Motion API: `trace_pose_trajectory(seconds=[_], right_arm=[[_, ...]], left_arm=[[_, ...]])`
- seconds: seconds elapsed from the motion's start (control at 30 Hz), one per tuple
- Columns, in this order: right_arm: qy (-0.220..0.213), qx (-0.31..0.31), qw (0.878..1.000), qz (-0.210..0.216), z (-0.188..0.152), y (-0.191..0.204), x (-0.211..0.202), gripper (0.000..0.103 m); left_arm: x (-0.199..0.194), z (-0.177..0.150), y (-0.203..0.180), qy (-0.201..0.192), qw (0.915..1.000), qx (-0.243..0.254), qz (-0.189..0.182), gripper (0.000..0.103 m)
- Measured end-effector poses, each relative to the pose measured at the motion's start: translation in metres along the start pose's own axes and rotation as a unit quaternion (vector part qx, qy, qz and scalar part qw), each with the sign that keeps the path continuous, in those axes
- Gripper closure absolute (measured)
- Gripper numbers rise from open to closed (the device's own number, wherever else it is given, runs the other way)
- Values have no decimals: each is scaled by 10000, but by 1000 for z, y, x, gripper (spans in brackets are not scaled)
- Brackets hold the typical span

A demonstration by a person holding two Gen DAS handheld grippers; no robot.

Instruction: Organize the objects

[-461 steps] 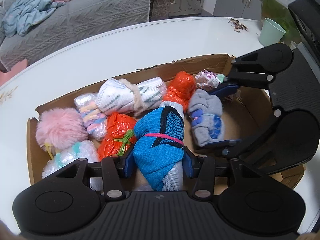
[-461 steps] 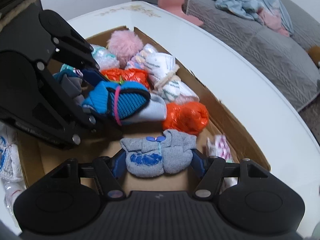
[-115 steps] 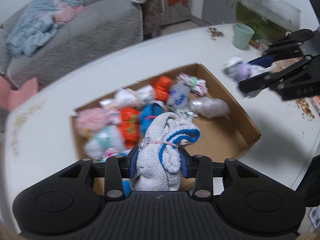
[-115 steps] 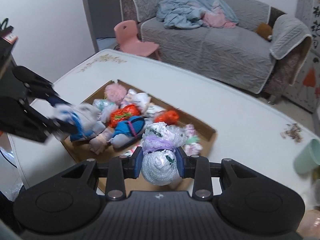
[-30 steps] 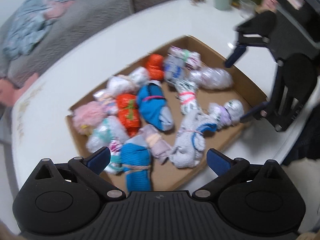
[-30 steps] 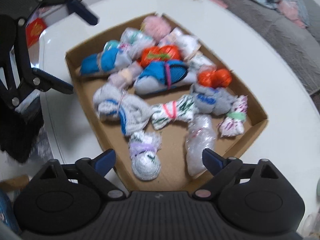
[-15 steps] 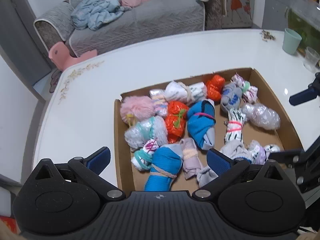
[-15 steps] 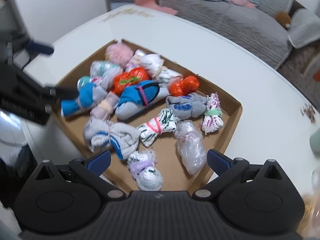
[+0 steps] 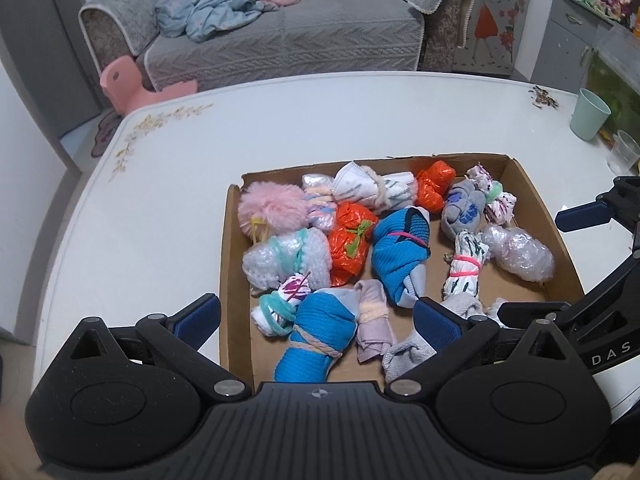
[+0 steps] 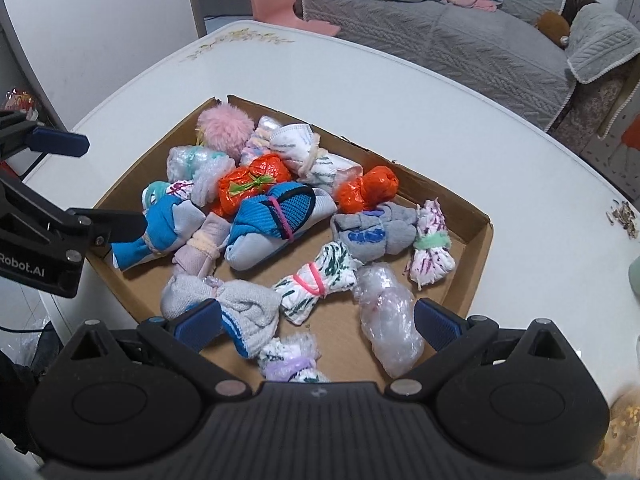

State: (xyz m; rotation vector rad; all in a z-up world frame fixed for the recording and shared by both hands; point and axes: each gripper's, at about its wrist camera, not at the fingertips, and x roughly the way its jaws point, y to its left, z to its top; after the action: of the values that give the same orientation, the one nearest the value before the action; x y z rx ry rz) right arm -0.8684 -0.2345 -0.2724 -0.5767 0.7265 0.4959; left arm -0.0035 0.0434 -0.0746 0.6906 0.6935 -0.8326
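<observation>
Bundles all sit inside your cardboard box (image 9: 226, 248) on the bench (image 9: 168, 184); nothing visible is left outside. Left claw (image 9: 316, 318) and right claw (image 10: 318, 322) both gape wide, holding nothing.

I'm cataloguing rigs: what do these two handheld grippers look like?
Both match: the left gripper and right gripper have ribbed matte-black bodies, black linkage arms with silver pivot pins, and blue textured finger pads. White lettering marks their sides.

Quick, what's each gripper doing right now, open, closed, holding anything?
Left gripper: open, holding nothing, above the cardboard box.
Right gripper: open wide, holding nothing, above the same box.
</observation>
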Motion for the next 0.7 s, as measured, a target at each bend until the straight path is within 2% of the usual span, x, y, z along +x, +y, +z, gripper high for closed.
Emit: trace_pose_trajectory(seconds=[0.27, 0.7], right_arm=[[-4, -53, 10000, -28, 4, -2, 3, 1], [75, -212, 9997, -55, 3, 1, 6, 1]], left_arm=[[3, 0, 7, 33, 9999, -129, 44, 1], [2, 1, 11, -16, 10000, -64, 48, 1]])
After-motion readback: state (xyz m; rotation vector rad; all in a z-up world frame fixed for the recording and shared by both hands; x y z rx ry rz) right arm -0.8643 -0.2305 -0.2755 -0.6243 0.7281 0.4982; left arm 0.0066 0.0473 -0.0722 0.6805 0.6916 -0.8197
